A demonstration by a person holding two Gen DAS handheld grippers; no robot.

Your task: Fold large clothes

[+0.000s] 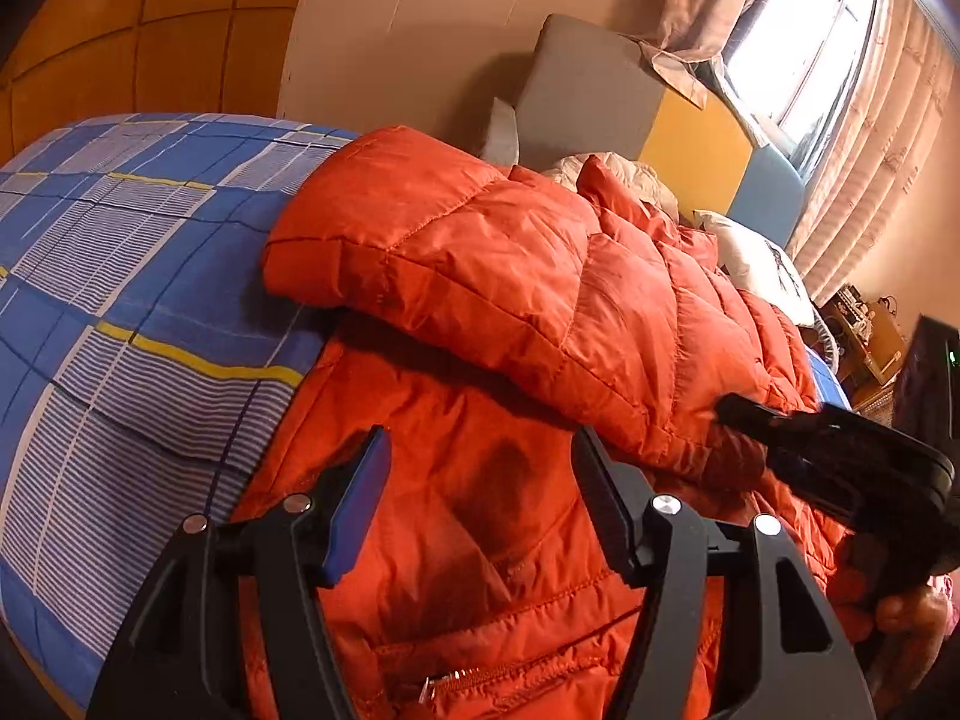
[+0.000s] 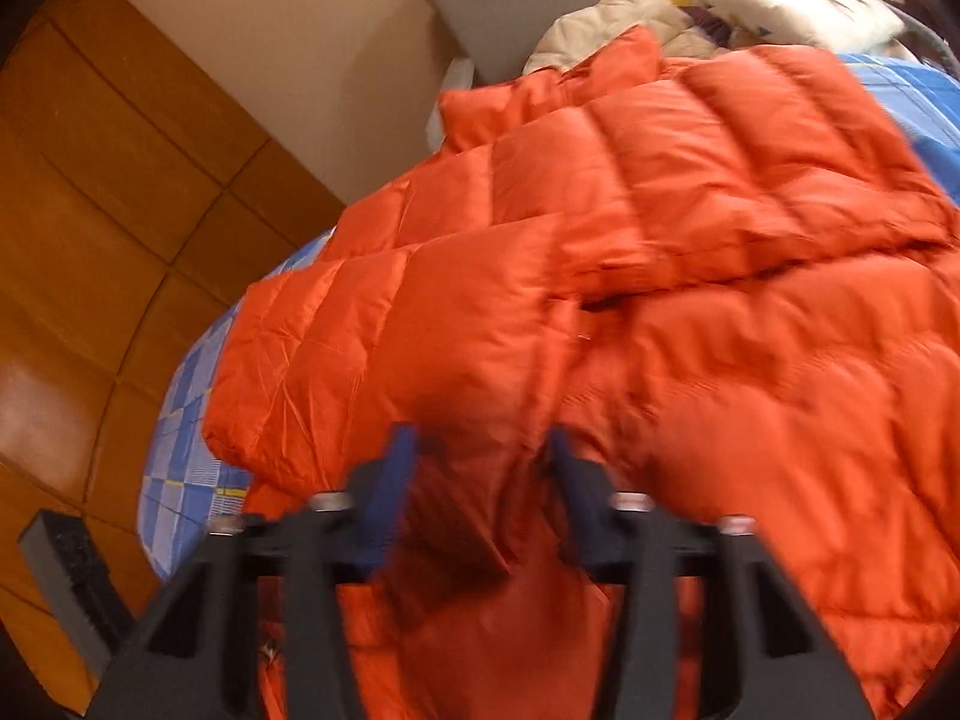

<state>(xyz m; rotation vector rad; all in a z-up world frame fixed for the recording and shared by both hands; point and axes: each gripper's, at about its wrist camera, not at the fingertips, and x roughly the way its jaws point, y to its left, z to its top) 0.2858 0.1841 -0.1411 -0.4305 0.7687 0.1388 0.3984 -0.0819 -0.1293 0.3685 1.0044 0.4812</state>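
An orange quilted puffer jacket (image 1: 510, 312) lies on the bed, one sleeve folded across its body; it also fills the right wrist view (image 2: 660, 300), which is blurred. My left gripper (image 1: 477, 462) is open and empty, just above the jacket's lower body near a zipper. My right gripper (image 2: 480, 450) is open, jaws spread over the jacket's lower part with nothing between them. In the left wrist view the right gripper (image 1: 840, 462) shows from the side as a black shape at the jacket's right edge.
The bed has a blue checked sheet (image 1: 120, 276). A grey headboard cushion (image 1: 588, 90), a white pillow (image 1: 756, 264) and a beige garment (image 2: 600, 24) lie at the far end. A window with curtains (image 1: 840, 60) is beyond. Wooden floor (image 2: 90, 240) is on the left.
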